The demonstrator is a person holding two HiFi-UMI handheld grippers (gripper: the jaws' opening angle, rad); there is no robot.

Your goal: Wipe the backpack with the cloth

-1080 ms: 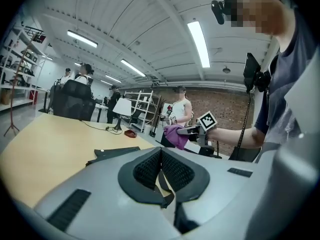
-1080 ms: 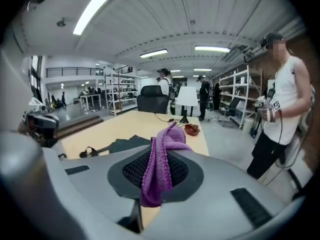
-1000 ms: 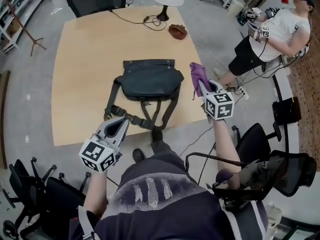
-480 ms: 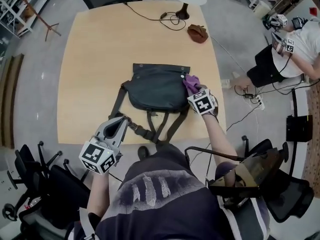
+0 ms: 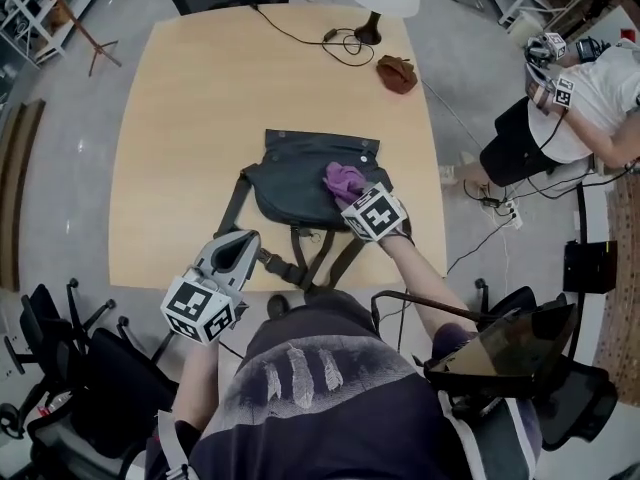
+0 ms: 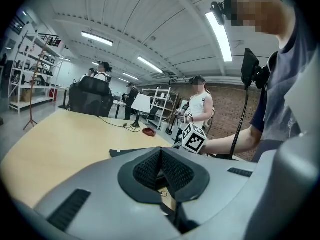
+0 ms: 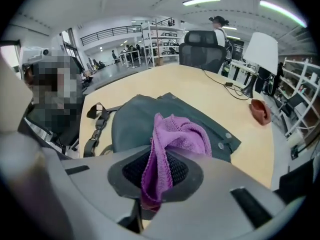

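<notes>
Right gripper (image 7: 156, 174) has dragged the cloth (image 7: 175, 134) leftward across the backpack (image 5: 285, 183).

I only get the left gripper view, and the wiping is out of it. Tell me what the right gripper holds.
Observer: The right gripper is shut on a purple cloth.
Operator: Give me where that cloth is.
Observer: It rests on the backpack, on its flap, toward the person's right side.
Operator: Now place my own gripper from above.
Observer: The left gripper is at the table near edge, close by the backpack's straps; contact I cannot tell.
</notes>
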